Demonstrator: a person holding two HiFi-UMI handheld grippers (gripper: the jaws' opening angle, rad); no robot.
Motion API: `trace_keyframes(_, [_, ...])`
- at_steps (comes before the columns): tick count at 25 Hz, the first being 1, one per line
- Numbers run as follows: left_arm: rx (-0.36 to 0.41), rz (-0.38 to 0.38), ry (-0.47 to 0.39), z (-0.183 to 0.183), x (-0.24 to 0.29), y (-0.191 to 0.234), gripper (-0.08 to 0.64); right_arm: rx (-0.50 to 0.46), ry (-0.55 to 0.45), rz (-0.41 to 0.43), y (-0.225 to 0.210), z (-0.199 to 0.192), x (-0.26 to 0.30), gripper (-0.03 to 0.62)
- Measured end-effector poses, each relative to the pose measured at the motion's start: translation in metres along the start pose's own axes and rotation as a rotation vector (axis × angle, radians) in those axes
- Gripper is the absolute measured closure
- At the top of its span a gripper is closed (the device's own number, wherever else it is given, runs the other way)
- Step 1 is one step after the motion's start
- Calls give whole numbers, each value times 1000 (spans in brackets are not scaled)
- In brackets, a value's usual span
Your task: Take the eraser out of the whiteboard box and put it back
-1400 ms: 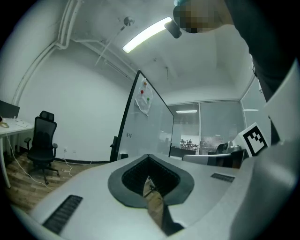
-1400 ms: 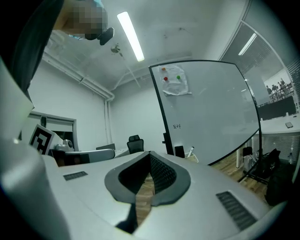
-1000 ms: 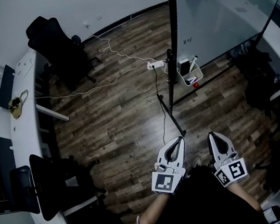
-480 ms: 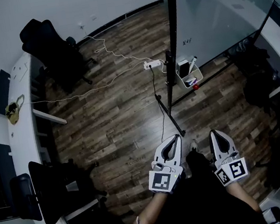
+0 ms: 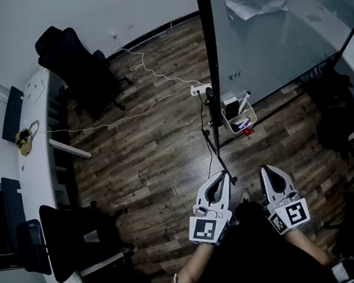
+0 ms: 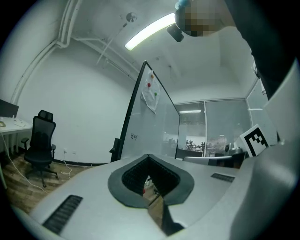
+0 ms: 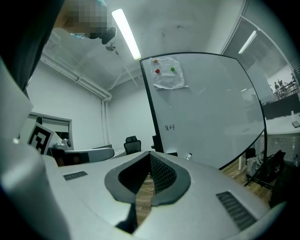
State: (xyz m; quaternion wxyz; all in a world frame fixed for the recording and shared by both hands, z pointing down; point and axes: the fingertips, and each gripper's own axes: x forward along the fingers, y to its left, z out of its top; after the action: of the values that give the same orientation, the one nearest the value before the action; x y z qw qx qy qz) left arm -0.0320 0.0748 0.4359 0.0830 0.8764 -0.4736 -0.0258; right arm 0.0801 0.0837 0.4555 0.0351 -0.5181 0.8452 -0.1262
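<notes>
At the far left we are leaving the curved white desk (image 5: 34,167) and the black office chair (image 5: 77,60) alone; they have no part in this. Nearer the middle we are holding the left gripper (image 5: 223,177) level in front of us, its tongs pressed together on nothing. Just beyond it, the whiteboard box (image 5: 230,121) is hanging at the foot of the whiteboard (image 5: 279,28), and the dark block standing in it looks to be the eraser (image 5: 230,105), not yet taken out. To the right we are carrying the right gripper (image 5: 266,170) the same way, its tongs shut and empty. We are judging this as the approach: both grippers are well apart from the box. Next we need to close in, spread one gripper's tongs and pinch the eraser.
</notes>
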Motion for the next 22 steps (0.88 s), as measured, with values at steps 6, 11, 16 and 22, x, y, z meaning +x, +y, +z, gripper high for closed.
trace_keyframes(6, [-40, 51, 11, 0, 38, -2, 554, 16, 17, 39, -34, 9, 20, 577])
trace_keyframes(11, [-44, 111, 3, 4, 55, 0, 555, 17, 26, 83, -51, 16, 35, 577])
trace_keyframes(16, [-21, 143, 16, 4, 65, -2, 555, 14, 35, 112, -61, 19, 52, 577])
trace_keyframes(22, [-21, 161, 18, 6, 72, 9, 555, 17, 42, 115, -67, 21, 68, 577])
